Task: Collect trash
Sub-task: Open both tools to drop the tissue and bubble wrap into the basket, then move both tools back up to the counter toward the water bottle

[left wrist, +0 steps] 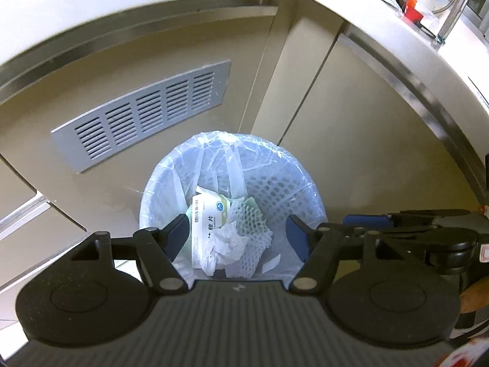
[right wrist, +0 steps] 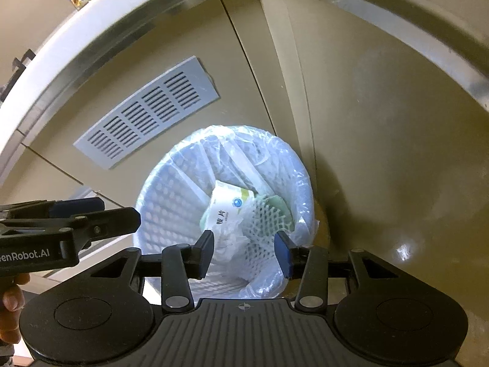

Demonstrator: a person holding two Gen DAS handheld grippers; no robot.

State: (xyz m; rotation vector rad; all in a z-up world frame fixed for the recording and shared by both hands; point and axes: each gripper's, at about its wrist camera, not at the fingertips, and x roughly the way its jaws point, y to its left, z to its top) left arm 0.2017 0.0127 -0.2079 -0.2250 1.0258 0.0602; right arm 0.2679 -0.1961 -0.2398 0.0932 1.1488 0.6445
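Looking down along both grippers into a white perforated bin [left wrist: 269,183] lined with a clear plastic bag [left wrist: 284,153], standing on the floor against beige cabinet doors. Far left on the cabinet, a grey vent grille [left wrist: 140,113]. My left gripper [left wrist: 237,238] hangs over the bin mouth with its jaws spread wide and nothing between them. Below that gap, the trash lies at the bottom of the bin: a white medicine box [left wrist: 207,214] printed with green and blue, a crumpled tissue [left wrist: 227,244] in front of it, and a white foam fruit net [left wrist: 253,223] just to the right, touching both. My right gripper [right wrist: 244,249] hovers beside the left one, jaws partly apart, gripping nothing; the trash shows through the gap, well below. Upper right, a countertop [left wrist: 382,15] carries some clutter, too small to identify.
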